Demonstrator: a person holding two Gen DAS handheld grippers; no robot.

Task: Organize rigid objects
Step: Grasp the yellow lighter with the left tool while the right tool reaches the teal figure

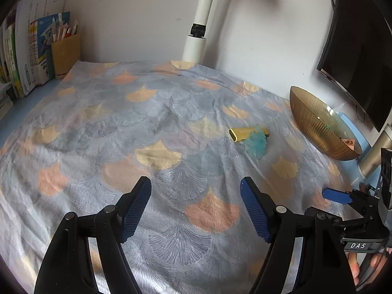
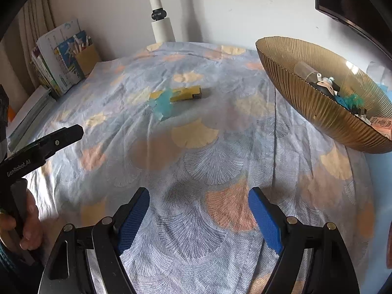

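Observation:
A small yellow box-shaped object (image 1: 247, 133) lies on the patterned cloth, with a blue-green feathery piece (image 1: 256, 145) lying against it; both also show in the right wrist view, the yellow object (image 2: 187, 93) and the feathery piece (image 2: 163, 105). A ribbed amber glass bowl (image 1: 316, 127) stands at the right, and holds several small items in the right wrist view (image 2: 306, 103). My left gripper (image 1: 196, 210) is open and empty over the cloth, well short of the yellow object. My right gripper (image 2: 198, 220) is open and empty, below and left of the bowl.
Books (image 1: 29, 56) and a brown pencil holder (image 1: 65, 54) stand at the back left. A white lamp pole (image 1: 198, 34) rises at the back wall. A dark monitor (image 1: 355, 56) hangs at the right. The patterned cloth (image 1: 147, 127) covers the table.

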